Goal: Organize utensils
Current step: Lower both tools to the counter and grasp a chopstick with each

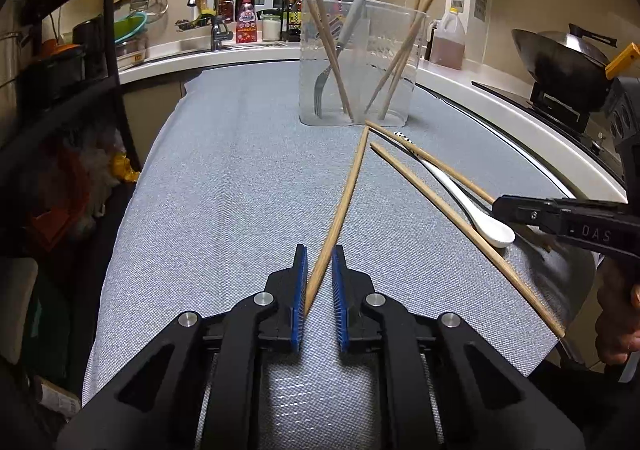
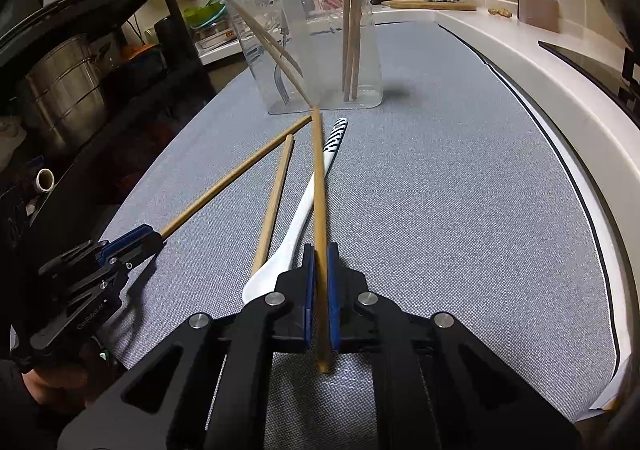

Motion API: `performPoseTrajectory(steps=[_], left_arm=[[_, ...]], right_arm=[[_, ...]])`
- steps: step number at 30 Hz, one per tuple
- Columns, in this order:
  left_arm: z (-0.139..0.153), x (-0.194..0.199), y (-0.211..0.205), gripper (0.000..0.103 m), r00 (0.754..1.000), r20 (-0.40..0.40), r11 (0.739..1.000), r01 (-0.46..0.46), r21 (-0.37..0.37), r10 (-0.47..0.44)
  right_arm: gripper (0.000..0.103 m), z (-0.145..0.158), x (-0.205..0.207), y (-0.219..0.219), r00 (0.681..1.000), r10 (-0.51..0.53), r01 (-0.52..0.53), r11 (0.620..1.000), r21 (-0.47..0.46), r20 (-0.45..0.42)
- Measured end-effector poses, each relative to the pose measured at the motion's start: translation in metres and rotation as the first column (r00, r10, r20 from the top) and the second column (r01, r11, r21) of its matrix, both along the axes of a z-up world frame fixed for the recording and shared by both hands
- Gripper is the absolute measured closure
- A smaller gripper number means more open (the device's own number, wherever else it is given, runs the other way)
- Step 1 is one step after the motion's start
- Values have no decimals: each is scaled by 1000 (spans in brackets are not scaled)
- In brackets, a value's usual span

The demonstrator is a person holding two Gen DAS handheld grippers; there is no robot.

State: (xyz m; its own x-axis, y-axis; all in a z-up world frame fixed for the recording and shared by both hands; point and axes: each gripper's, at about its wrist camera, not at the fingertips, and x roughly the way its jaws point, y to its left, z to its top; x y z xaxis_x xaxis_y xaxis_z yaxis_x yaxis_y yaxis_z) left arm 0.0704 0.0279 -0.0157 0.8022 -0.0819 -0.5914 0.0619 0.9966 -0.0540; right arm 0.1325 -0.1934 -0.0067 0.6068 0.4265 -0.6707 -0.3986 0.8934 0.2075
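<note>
While both grippers sit low over the grey mat (image 1: 240, 178) that covers the worktop, each has a wooden chopstick between its blue pads. The right gripper (image 2: 319, 250) is clamped on one chopstick (image 2: 319, 178): its pads press both sides, the butt end sticks out behind the jaws and the tip points toward the clear plastic holder (image 2: 320, 42). The left gripper (image 1: 319, 252) has its jaws nearly together around another chopstick (image 1: 340, 210); seen from its own camera the stick leans on the left pad with a thin gap on the right, so I cannot tell whether it is truly gripped. Seen from the right wrist, that stick runs out of the left gripper's tips toward the foot of the holder.

Between the two held sticks a third chopstick (image 2: 274, 202) lies loose on the mat, just beside a white spoon (image 2: 304, 210) with a black-and-white patterned handle end. The spoon's bowl lies partly under the right gripper.

The holder stands toward the far end of the mat, with two pairs of chopsticks and a grey-handled fork (image 1: 340, 50) upright inside. A wok (image 1: 560, 54) sits on the stove past the mat's right edge.
</note>
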Motion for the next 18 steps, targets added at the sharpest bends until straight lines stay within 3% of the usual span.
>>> performPoseTrajectory(steps=[18], left_arm=[[-1, -18, -9, 95, 999, 20, 999, -35, 6, 34]], right_arm=[[97, 5, -16, -10, 994, -73, 76, 997, -28, 83]])
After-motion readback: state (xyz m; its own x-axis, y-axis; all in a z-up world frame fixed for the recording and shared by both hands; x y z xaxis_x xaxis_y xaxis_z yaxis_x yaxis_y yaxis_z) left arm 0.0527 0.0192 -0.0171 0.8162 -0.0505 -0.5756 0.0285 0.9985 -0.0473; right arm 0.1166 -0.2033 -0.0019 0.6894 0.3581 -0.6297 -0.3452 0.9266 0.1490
